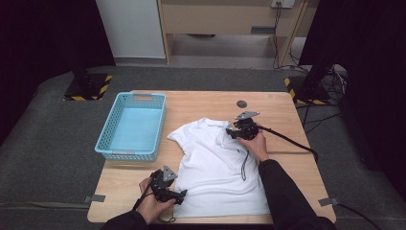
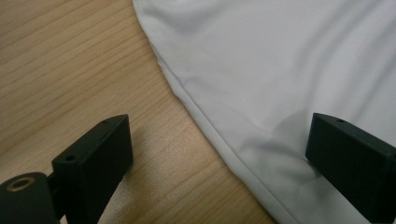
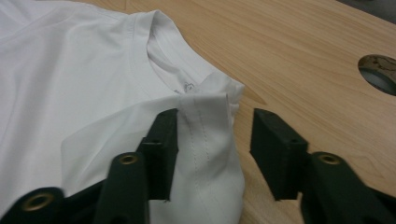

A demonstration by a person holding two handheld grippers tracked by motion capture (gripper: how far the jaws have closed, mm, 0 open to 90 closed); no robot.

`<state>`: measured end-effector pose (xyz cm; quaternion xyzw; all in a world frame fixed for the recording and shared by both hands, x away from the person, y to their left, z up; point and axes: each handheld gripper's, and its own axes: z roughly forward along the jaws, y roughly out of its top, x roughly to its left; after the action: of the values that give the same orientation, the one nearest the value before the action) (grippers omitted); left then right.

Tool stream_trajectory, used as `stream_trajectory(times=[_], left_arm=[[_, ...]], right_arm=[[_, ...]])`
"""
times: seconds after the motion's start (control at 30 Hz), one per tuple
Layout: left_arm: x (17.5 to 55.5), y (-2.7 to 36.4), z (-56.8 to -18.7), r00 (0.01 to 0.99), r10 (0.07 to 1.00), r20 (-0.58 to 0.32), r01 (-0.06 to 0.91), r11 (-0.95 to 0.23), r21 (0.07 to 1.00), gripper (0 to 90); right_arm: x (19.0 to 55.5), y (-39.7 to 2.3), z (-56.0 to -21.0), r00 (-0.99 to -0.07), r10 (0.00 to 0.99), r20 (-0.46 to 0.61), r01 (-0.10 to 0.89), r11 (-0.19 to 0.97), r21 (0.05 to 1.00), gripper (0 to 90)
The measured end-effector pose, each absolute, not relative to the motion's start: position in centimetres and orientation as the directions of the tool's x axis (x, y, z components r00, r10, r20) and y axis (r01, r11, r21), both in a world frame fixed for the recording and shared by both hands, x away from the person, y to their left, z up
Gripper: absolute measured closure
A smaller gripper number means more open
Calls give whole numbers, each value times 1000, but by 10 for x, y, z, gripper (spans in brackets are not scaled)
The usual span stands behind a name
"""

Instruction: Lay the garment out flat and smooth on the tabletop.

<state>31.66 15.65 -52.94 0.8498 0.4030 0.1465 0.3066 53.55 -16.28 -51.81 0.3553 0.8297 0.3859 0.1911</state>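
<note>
High view, shirt: a white T-shirt (image 1: 218,167) lies flat on the wooden table (image 1: 201,103), collar end away from the person, hem toward the near edge; the folded-in sleeve on its right side sits under the right gripper, so its outline there is hard to read.
Right gripper view, sleeve: a hemmed fold of the shirt (image 3: 205,140) stands bunched between the two black jaws, leaning on the left jaw; a clear gap shows before the right jaw, so the pads are not pinching it. The neckband lies just beyond the fold.
Right gripper: the right gripper (image 1: 238,130) hovers at the shirt's right shoulder, jaws parted, nothing clamped. Its cable (image 1: 292,141) trails off toward the table's right edge.
Left gripper view, hem: the shirt's left side seam (image 2: 219,144) runs diagonally between the jaws; one jaw is over bare wood, the other over white cloth. Whether that far jaw touches the cloth is hard to tell.
Left gripper: the left gripper (image 1: 179,195) sits at the shirt's near left corner, jaws spread wide, holding nothing.
Sleeves: the person's dark forearms are cut off at the bottom edge of the high view.
Basket: a light blue plastic basket (image 1: 106,143) stands left of the shirt, apart from it.
Hole: a round dark grommet (image 1: 242,104) lies beyond the shirt's collar, partly cut off in the right gripper view.
</note>
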Motion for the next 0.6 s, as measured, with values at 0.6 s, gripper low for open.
stream_trajectory(times=[0.6], left_arm=[[317,156,-529,630,777,0,599,-486,636,64]], right_arm=[[541,-238,-476,-325,939,-115,557,288,779,896]])
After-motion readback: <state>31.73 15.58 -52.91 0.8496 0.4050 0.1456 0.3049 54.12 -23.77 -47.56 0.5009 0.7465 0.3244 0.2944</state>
